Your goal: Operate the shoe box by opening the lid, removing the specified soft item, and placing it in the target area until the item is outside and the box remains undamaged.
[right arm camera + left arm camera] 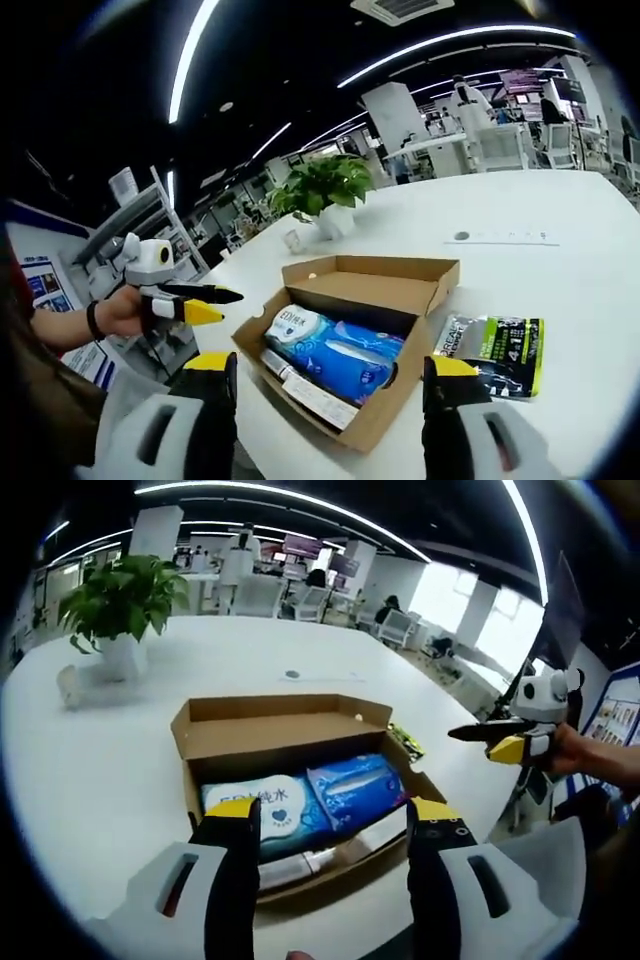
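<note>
Resting on desk: a cardboard shoe box (290,742) sat on the white desk (120,780), lid folded back.
Contents: a white wipes pack (268,815) and a blue soft pack (355,788) lay inside, side by side.
Left claw (335,825): released — jaws apart, just short of the box.
Right claw (330,380): released, grasping nothing.
Beside box: a green-and-black packet (495,355).
Background: a potted plant (118,605).

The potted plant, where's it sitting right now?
The potted plant stands on the white table beyond the open shoe box, upper left in the left gripper view and top centre in the right gripper view.
</note>
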`<state>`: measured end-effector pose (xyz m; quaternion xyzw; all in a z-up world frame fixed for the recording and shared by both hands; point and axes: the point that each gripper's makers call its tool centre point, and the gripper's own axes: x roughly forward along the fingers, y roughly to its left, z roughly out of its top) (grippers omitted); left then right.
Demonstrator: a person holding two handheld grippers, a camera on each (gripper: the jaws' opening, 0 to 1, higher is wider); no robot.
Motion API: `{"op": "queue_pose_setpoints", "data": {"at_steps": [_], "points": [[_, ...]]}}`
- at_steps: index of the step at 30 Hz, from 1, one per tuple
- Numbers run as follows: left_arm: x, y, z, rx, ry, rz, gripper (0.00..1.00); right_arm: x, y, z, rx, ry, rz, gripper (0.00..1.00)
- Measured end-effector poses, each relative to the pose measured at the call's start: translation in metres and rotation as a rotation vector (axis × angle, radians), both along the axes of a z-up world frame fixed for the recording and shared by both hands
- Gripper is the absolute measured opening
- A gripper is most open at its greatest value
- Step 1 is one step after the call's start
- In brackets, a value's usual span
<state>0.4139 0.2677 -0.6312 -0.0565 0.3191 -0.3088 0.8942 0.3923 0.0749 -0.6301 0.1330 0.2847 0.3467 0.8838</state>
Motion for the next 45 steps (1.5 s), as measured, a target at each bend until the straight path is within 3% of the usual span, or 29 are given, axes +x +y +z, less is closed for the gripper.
{"op": "queue_pose_setpoints", "data": {"at_steps": [15, 25, 36, 42, 45], "points": [[-0.009, 0.009, -0.006, 0.038, 0.005, -0.029, 0.59, -0.011, 0.005, -0.010, -0.031, 0.017, 0.030, 0.76], [-0.006, 0.015, -0.006, 0.075, 0.008, -0.066, 0.59, -0.005, 0.018, -0.013, -0.058, 0.021, 0.073, 0.75], [0.005, 0.024, -0.010, 0.191, -0.004, -0.196, 0.62, 0.012, 0.048, -0.012, -0.167, -0.017, 0.194, 0.78], [0.008, 0.025, -0.021, 0.275, -0.011, -0.280, 0.68, 0.017, 0.067, -0.017, -0.229, -0.030, 0.273, 0.78], [0.012, 0.021, -0.025, 0.279, -0.007, -0.300, 0.68, 0.020, 0.077, -0.021, -0.255, -0.029, 0.314, 0.77]]}}
